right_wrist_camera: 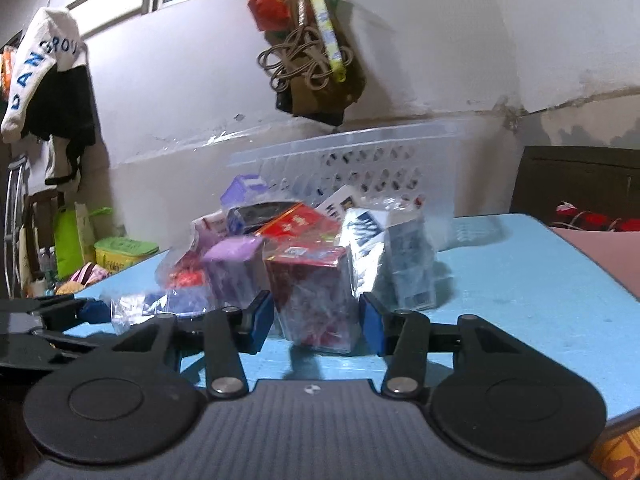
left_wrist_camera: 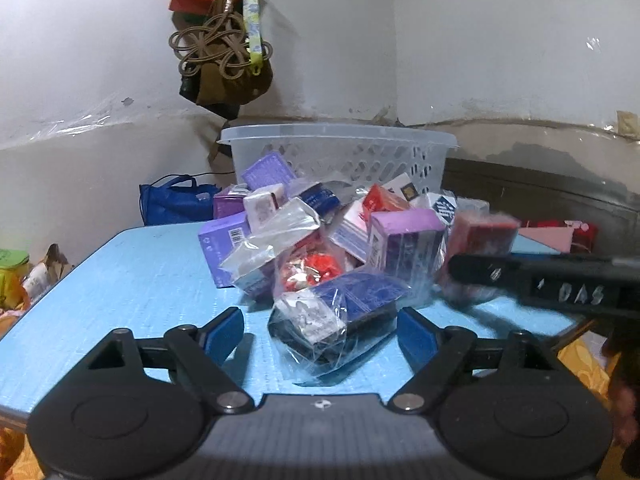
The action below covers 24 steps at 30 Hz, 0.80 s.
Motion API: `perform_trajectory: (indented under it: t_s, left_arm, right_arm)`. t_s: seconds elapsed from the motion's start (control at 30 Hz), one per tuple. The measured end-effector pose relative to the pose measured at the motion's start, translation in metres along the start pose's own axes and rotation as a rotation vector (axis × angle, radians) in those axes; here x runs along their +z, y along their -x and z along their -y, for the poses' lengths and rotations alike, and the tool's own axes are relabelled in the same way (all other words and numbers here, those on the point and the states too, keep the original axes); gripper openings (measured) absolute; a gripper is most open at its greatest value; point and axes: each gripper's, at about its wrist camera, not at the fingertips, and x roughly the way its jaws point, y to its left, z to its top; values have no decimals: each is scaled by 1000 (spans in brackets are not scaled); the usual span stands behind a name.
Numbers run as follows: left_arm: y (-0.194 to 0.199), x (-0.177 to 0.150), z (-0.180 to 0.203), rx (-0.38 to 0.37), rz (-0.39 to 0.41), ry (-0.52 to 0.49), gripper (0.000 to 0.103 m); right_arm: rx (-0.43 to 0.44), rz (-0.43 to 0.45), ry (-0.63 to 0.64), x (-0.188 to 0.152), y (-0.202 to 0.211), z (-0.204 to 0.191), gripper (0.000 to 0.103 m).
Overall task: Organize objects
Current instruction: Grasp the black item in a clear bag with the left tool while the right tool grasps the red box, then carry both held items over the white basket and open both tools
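Observation:
A pile of small plastic-wrapped boxes lies on the light blue table [left_wrist_camera: 132, 280] in front of a clear perforated basket [left_wrist_camera: 340, 152]. My left gripper [left_wrist_camera: 320, 334] is open, its blue pads either side of a wrapped dark blue box [left_wrist_camera: 340, 320] at the pile's near edge. My right gripper [right_wrist_camera: 316, 318] is open around a wrapped dark red box [right_wrist_camera: 316, 292]; the pads look close to it but apart. The right gripper's body shows in the left wrist view [left_wrist_camera: 560, 284], beside the red box [left_wrist_camera: 480, 248]. The basket [right_wrist_camera: 360, 160] stands behind the pile in the right wrist view.
Purple boxes [left_wrist_camera: 404, 240] and white boxes [right_wrist_camera: 400, 248] crowd the pile. A blue bag [left_wrist_camera: 176, 200] sits beyond the table's far left edge. Bags hang on the wall [left_wrist_camera: 224, 60]. A pink sheet [right_wrist_camera: 600, 252] lies at the table's right side.

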Motion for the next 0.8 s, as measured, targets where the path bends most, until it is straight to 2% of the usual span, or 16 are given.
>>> perform_trajectory:
  t_s: [0.07,0.2,0.5,0.7,0.8]
  left_arm:
    - [1,-1,1,-9,-2,4,64]
    - [4,-1,-1,-7,3,13,57]
    - [21,4,-4,-17,23,20,51]
    - [13,-3,-1,-31,-13,-16,48]
    - [16,-3,1,-45,0,-20,46]
  right_arm:
    - [-12,5,-13,2,5,4,51]
    - [-16,5,-35,2,9,9,51]
    - [-15,1,-49,1,12,11,51]
    - [-12,-1,-64,0,13,13,51]
    - [-13,0,-63,0,14,14,51]
